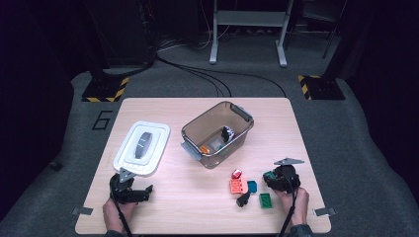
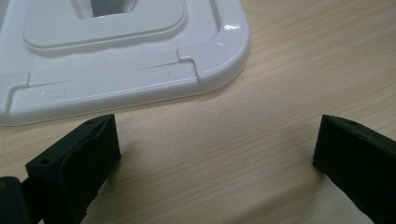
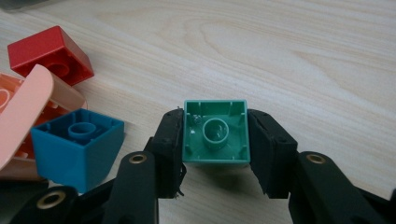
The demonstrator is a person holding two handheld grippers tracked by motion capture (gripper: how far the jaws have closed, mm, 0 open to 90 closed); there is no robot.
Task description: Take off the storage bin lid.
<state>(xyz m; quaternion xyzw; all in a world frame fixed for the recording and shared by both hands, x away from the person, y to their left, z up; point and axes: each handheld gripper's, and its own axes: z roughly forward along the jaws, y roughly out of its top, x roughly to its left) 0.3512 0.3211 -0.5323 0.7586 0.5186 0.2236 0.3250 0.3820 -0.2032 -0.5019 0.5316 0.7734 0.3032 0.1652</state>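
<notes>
Right gripper (image 3: 216, 154) jaws clamped on small green block (image 3: 215, 132), hollow side facing me, low over tabletop (image 3: 303, 56) near other blocks; prob bound for brown bin (image 1: 217, 133). Left gripper (image 2: 215, 154) jaws wide, empty, parked by white lid (image 2: 116, 60), out of the way.

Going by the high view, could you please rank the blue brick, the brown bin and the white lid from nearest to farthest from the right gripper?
1. The blue brick, on the table just left of the right gripper.
2. The brown bin, farther up and left, mid-table.
3. The white lid, at the table's left side, near the left gripper.
</notes>
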